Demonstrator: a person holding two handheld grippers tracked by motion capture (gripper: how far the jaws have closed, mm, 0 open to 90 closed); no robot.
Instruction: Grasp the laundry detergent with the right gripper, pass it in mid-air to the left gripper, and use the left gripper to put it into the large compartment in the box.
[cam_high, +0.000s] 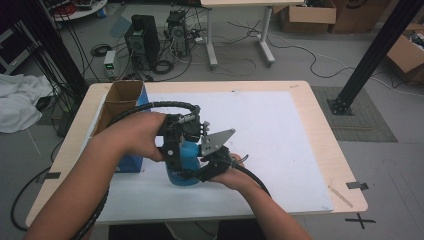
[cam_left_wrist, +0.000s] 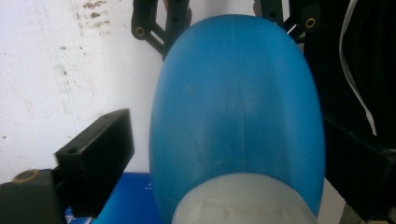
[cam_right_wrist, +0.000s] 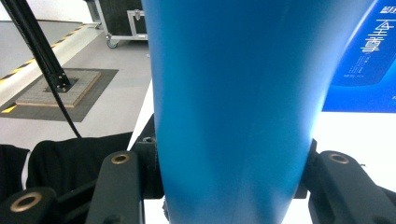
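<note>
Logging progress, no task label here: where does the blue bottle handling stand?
Done: blue bottle stands on the white mat, out of the open box. In hand: right gripper clamps its body; left gripper straddles the white cap, one jaw apart. Left: unclear.

High view: above the near edge, facing forward and down over the white-topped wooden counter (cam_high: 280, 130). Left gripper view: pressed close above the rounded blue plastic bottle (cam_left_wrist: 238, 116), looking down. Right gripper view: low, level, nearly against that bottle. Bottle shared by all three.
</note>
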